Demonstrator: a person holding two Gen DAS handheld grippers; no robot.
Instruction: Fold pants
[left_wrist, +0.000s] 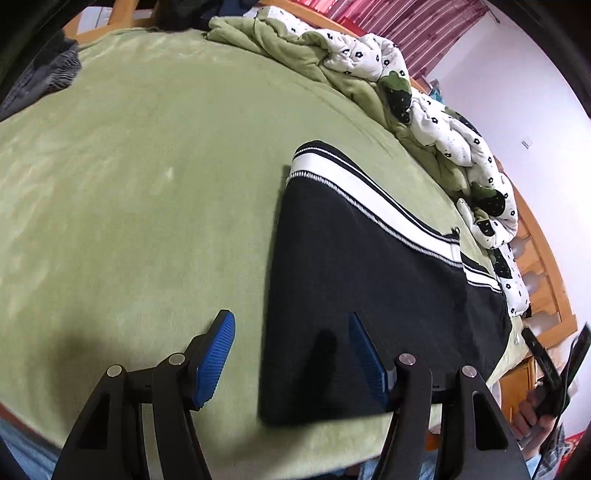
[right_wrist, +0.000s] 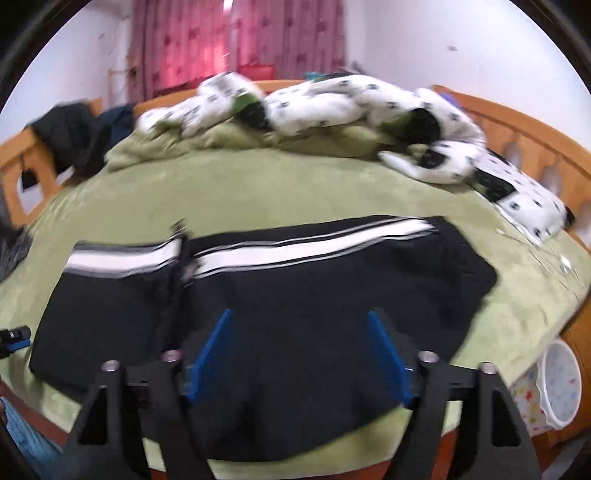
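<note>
Left black two-finger gripper with blue ribbed pads (left_wrist: 291, 354) spread wide, nothing between the pads; hovers over the near edge of the bed, straddling the near left corner of the garment; right pad above black cloth, left pad above bare sheet.

Right black gripper with blue pads (right_wrist: 301, 354) also spread wide and empty; hangs above the middle of the garment; view blurred, contact with cloth not readable.

Black knit pants with white side stripes (right_wrist: 258, 295) lying flat on the light green fleece bed sheet (left_wrist: 129, 203), near the front edge; apparently folded leg over leg already, stripes along the far side; long axis runs left to right across the front of both tools; a crease or zip tab breaks the stripe left of centre in the right view.

Judged next: crosswise fold along that axis; left tool nearer the left end, right tool nearer the middle and right end.

Farther back: bunched white flower-print quilt with green lining (right_wrist: 332, 107); wooden bed frame (right_wrist: 517, 125); pink curtain (right_wrist: 236, 40).
</note>
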